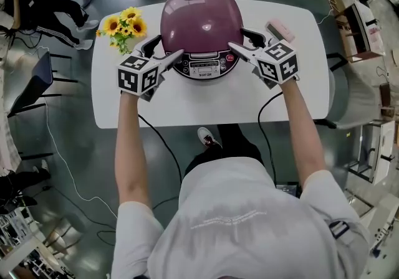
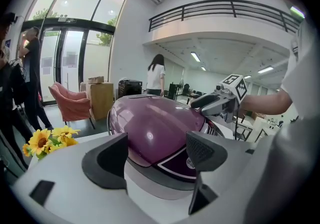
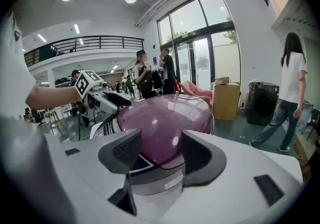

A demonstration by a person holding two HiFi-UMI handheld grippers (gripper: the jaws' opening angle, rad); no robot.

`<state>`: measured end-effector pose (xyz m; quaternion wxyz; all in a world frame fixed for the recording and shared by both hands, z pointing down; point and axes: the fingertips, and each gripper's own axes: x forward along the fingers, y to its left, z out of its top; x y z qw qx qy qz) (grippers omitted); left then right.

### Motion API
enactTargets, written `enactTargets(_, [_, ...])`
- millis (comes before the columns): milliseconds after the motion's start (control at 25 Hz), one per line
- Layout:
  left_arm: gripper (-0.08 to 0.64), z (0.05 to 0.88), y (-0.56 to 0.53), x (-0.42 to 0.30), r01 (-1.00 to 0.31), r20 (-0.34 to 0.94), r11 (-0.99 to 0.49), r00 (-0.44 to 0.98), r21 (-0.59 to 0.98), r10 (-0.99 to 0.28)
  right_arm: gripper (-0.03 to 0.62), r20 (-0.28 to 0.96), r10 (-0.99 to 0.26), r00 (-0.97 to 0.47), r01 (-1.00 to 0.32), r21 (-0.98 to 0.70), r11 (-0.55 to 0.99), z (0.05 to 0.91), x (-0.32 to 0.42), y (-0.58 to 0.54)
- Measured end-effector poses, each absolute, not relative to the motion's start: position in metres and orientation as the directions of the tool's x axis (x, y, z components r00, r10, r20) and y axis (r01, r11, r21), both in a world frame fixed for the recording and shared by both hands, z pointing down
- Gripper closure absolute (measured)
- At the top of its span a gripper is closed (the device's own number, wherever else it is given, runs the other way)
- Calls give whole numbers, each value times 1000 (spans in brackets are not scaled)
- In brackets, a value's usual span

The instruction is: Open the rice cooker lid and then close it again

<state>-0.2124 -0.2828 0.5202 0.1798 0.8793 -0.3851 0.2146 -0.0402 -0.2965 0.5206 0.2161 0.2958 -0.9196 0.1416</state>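
Observation:
The purple rice cooker (image 1: 201, 19) stands at the back middle of the white table (image 1: 212, 106) with its lid down and its control panel (image 1: 204, 66) facing me. My left gripper (image 1: 163, 51) is at the cooker's front left, open, with the lower fingertip close to the panel's edge. My right gripper (image 1: 245, 45) is at the front right, jaws apart and nothing pressed between them. In the left gripper view the cooker (image 2: 155, 128) fills the gap ahead of the left gripper (image 2: 157, 155). The right gripper (image 3: 160, 155) frames the cooker's dome (image 3: 165, 123) the same way.
A bunch of sunflowers (image 1: 124, 25) lies left of the cooker, and a pink flat object (image 1: 280, 30) at the back right. Black cables hang off the table's near edge. Chairs and several people stand around the table.

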Motion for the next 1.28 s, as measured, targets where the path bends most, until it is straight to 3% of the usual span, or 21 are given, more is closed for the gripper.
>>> enactTargets(720, [185, 524, -281, -213, -762, 507, -623, 613, 177, -606, 348, 482, -514, -710, -632, -114, 766, 523, -41, -295])
enactTargets(1280, [184, 530, -283, -217, -772, 450, -567, 632, 287, -631, 351, 491, -534, -688, -665, -133, 735, 526, -37, -300])
